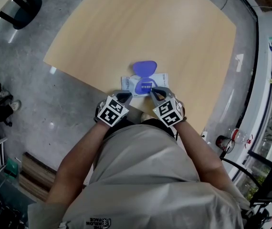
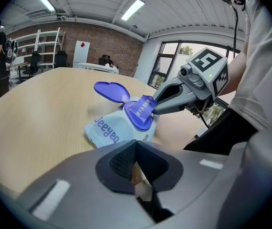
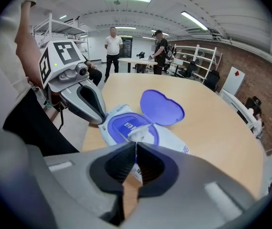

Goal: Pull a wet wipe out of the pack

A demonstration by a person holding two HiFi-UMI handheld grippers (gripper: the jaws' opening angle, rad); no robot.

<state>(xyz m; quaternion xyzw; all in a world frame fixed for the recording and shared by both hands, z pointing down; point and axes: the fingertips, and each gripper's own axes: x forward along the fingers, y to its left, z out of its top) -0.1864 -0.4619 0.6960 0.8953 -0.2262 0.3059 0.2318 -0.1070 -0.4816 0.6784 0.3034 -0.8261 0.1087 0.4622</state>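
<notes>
A pale blue wet wipe pack [image 1: 129, 83] [image 2: 108, 130] [image 3: 114, 116] lies at the wooden table's [image 1: 174, 42] near edge. Its purple lid [image 1: 144, 68] [image 2: 111, 90] [image 3: 162, 107] is flipped open, away from me. In the oval opening, a blue printed seal label [image 2: 143, 108] [image 3: 125, 126] is peeled up at one end, and its white underside [image 3: 140, 132] shows. My right gripper [image 1: 151, 93] [image 2: 156, 107] [image 3: 136, 151] is shut on that lifted end. My left gripper [image 1: 126, 98] [image 2: 135, 163] [image 3: 100, 119] is shut on the pack's near corner.
Two people [image 3: 113, 44] stand at another table far behind, with shelves [image 3: 200, 56] to the right. The table's near edge runs just under both grippers. On the floor are a bottle [image 1: 234, 138] at the right and a dark chair [image 1: 26, 11] at the upper left.
</notes>
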